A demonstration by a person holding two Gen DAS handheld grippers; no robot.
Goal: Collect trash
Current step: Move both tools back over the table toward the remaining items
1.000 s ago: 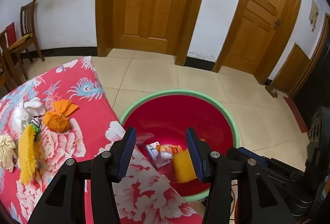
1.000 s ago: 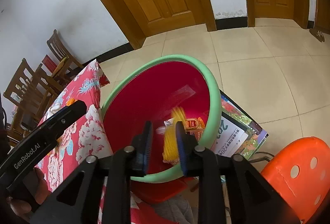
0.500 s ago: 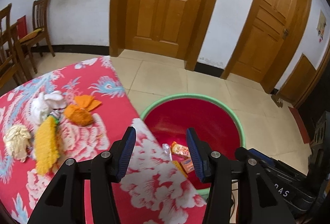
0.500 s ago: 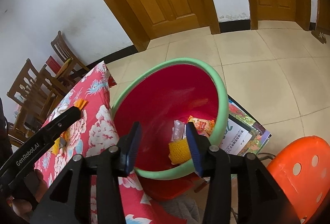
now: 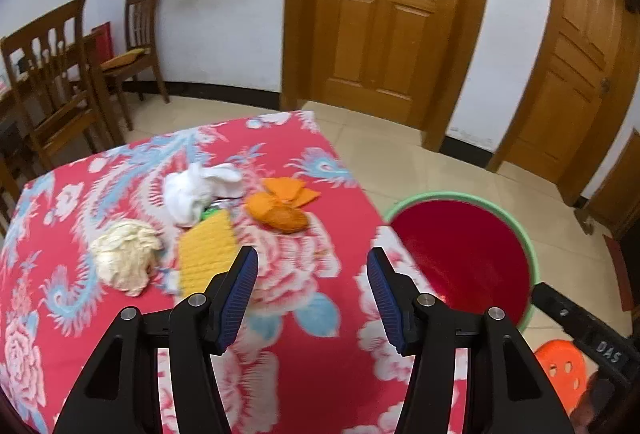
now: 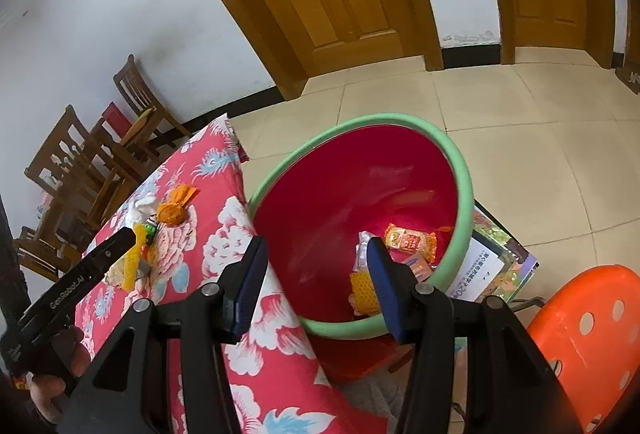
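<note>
Both the left gripper [image 5: 312,288] and right gripper [image 6: 314,280] are opening, nothing between their fingers. Trash lies on the floral tablecloth [image 5: 320,354]: orange wrapper [image 5: 280,212], yellow sponge [image 5: 206,248], white cloth [image 5: 196,190], perhaps crumpled paper [image 5: 124,256]. The red basin [image 6: 462,194] beside it holds wrappers [image 6: 408,240].

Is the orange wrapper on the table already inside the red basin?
No, the orange wrapper lies on the floral tablecloth, beside the red basin.

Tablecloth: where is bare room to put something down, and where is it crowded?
The tablecloth is bare near the left gripper and along the edge beside the basin. It is crowded farther back: orange wrapper, white cloth, yellow sponge, cream wad.
</note>
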